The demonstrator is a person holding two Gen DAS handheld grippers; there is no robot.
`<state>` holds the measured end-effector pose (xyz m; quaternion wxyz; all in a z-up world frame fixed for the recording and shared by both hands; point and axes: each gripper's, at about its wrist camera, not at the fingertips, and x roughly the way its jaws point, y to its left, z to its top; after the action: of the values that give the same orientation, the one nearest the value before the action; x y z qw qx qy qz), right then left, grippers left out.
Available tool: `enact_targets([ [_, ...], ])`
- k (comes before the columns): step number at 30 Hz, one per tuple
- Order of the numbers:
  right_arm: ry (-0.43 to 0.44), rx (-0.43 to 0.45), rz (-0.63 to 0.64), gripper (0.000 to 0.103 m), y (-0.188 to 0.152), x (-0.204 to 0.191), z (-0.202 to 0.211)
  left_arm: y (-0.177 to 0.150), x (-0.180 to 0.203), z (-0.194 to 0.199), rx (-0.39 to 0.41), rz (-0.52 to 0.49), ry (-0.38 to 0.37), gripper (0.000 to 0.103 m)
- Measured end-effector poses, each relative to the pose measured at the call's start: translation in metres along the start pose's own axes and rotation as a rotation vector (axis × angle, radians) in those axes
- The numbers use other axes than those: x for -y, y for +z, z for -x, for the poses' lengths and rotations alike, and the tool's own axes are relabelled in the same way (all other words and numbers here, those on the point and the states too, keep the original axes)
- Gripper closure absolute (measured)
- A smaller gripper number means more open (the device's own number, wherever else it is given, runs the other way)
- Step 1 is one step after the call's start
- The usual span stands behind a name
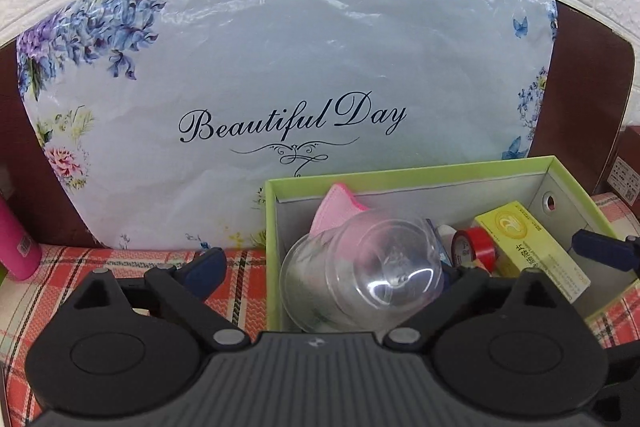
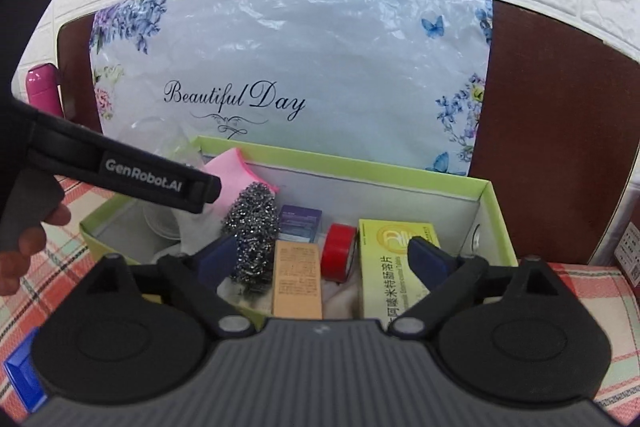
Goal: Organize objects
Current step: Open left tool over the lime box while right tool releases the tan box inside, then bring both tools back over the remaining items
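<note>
A green cardboard box (image 1: 400, 173) stands on the plaid cloth. It holds a pink cloth (image 1: 336, 207), a red tape roll (image 1: 476, 247) and a yellow carton (image 1: 532, 247). A clear plastic cup (image 1: 360, 271) lies on its side in the box between the fingers of my left gripper (image 1: 330, 267). That gripper is open and its pads stand off the cup. My right gripper (image 2: 322, 261) hangs open over the box (image 2: 340, 163), above a steel scourer (image 2: 252, 231), a tan carton (image 2: 296, 279) and the tape roll (image 2: 338, 251), touching none.
A plastic-wrapped pillow (image 1: 280, 75) printed "Beautiful Day" leans on a brown headboard (image 2: 560, 127) behind the box. A pink bottle (image 1: 16, 247) stands at the left, a brown carton (image 1: 628, 167) at the right. A hand (image 2: 24, 247) holds the left tool; a blue object (image 2: 20, 375) lies near left.
</note>
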<state>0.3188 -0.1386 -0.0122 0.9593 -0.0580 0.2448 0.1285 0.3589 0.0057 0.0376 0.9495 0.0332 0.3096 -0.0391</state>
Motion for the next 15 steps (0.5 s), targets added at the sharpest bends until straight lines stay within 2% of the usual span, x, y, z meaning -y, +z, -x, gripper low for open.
enact_targets([
  [3, 0.007, 0.006, -0.023, 0.006, 0.002, 0.002, 0.012, -0.001, 0.000, 0.017, 0.026, -0.020, 0.004, 0.003],
  [5, 0.000, 0.027, -0.042, 0.001, 0.004, 0.005, 0.029, -0.002, -0.004, 0.036, 0.047, 0.001, -0.001, 0.003],
  [8, 0.002, 0.071, -0.069, 0.000, 0.003, 0.009, 0.062, -0.007, -0.012, 0.063, 0.045, 0.040, 0.002, 0.003],
  [15, 0.029, 0.102, -0.131, 0.000, -0.023, 0.003, 0.142, -0.056, -0.014, 0.132, 0.054, 0.114, -0.016, 0.003],
])
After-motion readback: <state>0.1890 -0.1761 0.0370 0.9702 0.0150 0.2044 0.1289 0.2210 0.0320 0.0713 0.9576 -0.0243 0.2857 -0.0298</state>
